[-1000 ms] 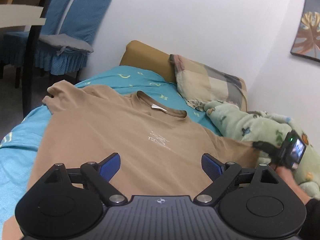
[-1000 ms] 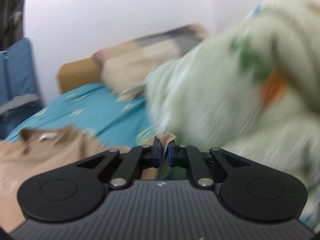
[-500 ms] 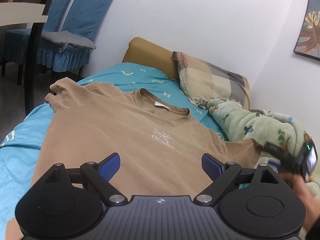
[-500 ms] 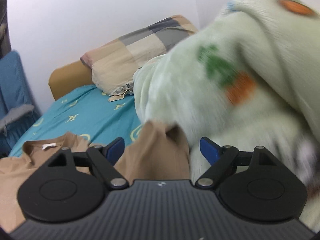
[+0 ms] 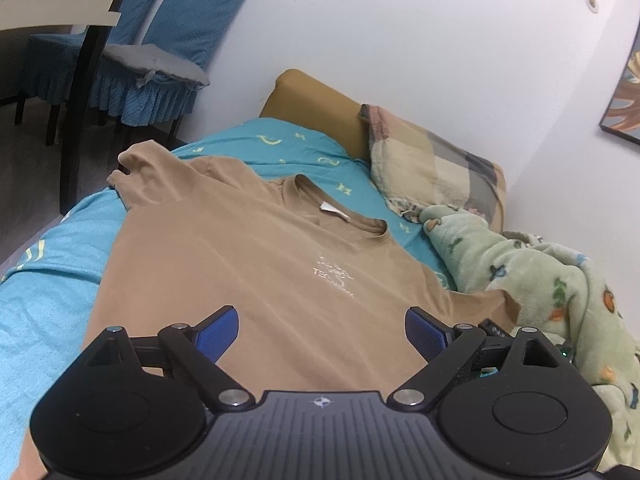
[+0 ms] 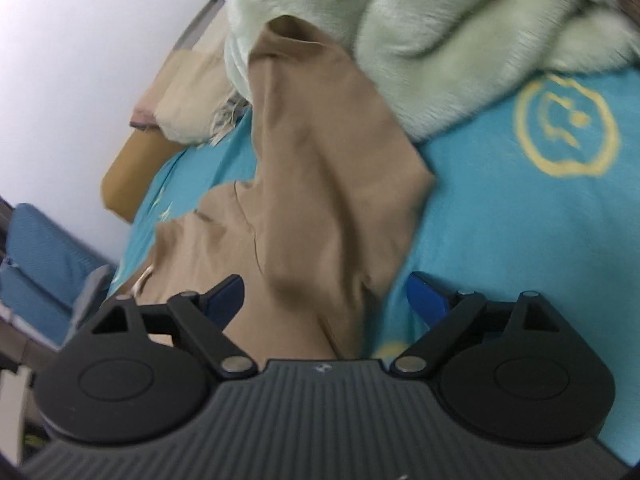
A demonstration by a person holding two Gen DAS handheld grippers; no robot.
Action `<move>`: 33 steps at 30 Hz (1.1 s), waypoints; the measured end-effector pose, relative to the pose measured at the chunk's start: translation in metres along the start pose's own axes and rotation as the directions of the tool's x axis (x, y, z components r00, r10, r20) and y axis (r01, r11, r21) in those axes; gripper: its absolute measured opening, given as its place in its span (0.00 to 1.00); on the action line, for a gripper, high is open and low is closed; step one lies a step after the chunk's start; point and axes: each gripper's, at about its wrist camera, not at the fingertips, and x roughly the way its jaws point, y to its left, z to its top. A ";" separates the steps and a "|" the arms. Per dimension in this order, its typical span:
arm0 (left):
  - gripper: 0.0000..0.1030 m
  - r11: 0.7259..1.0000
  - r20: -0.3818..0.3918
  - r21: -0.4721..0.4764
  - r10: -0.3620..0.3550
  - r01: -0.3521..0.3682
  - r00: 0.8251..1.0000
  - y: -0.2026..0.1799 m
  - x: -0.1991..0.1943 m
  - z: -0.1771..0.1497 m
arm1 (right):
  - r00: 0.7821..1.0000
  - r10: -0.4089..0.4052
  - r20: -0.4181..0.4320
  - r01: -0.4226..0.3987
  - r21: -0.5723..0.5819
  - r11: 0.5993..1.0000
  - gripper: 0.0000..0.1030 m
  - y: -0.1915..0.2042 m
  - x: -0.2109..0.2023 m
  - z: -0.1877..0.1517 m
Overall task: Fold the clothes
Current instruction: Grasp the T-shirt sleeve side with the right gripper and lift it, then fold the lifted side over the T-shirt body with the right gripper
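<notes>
A tan T-shirt [image 5: 256,264] with small white chest print lies face up and spread on the turquoise bed sheet [image 5: 44,292]. My left gripper [image 5: 322,330] is open and empty, hovering over the shirt's lower body. My right gripper [image 6: 324,300] is open and empty above the shirt's right sleeve [image 6: 320,184], which lies rumpled with its far end against the green blanket [image 6: 460,28]. In the left wrist view, part of the right gripper shows behind my right finger [image 5: 426,334].
A green fleece blanket [image 5: 540,276] is piled along the shirt's right side. A plaid pillow [image 5: 432,164] and a mustard headboard [image 5: 312,96] are at the bed's head. Blue-covered chairs [image 5: 160,48] and a dark table leg [image 5: 78,112] stand at the left.
My right gripper opened and let go of the sleeve, then tilted down over it. My left gripper stayed open and shifted slightly over the shirt.
</notes>
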 end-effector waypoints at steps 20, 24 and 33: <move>0.89 0.995 0.014 0.052 0.079 -0.079 0.997 0.005 0.006 0.022 | 0.930 0.019 0.367 0.146 -0.417 0.897 0.15 0.125 -0.015 0.025; 0.89 0.992 0.080 0.051 0.110 -0.114 0.991 0.013 -0.021 0.036 | 0.889 0.061 0.455 0.239 -0.573 0.784 0.15 0.206 -0.045 0.005; 0.89 0.971 0.181 -0.091 0.233 -0.219 0.956 0.069 -0.042 0.071 | 0.939 0.141 0.315 0.208 -0.843 0.495 0.15 0.321 -0.009 -0.136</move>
